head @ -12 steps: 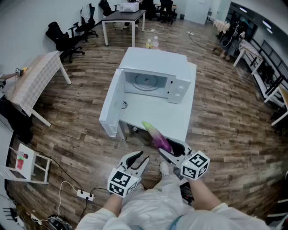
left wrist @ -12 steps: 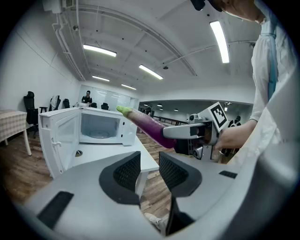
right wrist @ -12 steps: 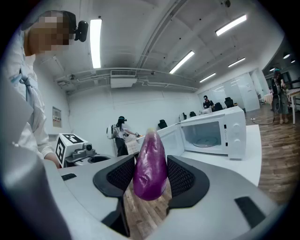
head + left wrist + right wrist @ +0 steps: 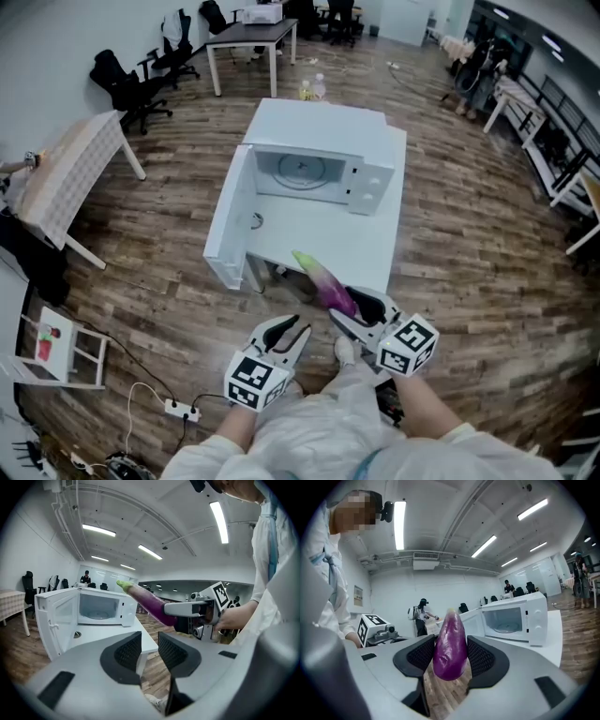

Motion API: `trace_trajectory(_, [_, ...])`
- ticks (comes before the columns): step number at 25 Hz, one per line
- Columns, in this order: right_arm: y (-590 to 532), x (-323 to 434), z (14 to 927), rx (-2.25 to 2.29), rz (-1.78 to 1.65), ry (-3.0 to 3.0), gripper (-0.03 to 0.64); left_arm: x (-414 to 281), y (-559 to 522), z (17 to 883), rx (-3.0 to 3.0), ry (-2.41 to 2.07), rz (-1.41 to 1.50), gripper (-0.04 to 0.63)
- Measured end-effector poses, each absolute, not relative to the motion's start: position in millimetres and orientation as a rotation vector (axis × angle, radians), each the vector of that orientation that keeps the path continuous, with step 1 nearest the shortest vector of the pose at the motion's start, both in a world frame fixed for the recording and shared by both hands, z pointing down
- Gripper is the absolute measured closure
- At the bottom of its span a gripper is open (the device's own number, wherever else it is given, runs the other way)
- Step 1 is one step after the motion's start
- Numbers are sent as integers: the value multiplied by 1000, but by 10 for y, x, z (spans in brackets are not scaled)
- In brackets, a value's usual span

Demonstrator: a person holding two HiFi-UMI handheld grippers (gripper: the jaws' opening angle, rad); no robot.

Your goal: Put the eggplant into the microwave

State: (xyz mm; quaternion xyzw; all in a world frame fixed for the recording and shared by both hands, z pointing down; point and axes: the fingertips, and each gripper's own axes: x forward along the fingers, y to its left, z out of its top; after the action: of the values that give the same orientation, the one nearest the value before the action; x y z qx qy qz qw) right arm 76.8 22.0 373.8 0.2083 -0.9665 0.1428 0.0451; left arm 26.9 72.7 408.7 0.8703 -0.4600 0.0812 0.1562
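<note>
We saw the right tongs (image 4: 351,311) clamped on the purple eggplant (image 4: 324,279), which they held in the air over the near edge of the white tabletop (image 4: 323,239). Its green stem end pointed toward the microwave (image 4: 323,131). From the head view the fat end of the eggplant was hidden between the jaws, and in the right gripper view the purple body filled the gap so that only a sliver of the green tip showed above it. The left tongs (image 4: 292,330) hung just beside the right ones with their jaws apart and nothing between them. The microwave stood at the far end of the tabletop with its door (image 4: 230,220) swung wide open to the left. Its glass plate (image 4: 302,171) was in sight, though the upper part of the cavity was cut off by the casing. Behind the microwave the tops of two bottles (image 4: 312,89) peeked out, and we could not tell whether they stood on the tabletop or on the wooden floor (image 4: 469,234).
</note>
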Motion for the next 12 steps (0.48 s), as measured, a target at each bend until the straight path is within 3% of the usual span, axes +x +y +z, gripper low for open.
trace_trajectory(12, [355, 735, 3569, 603, 395, -2981, 383, 175, 697, 3861, 2527, -1367, 179, 493])
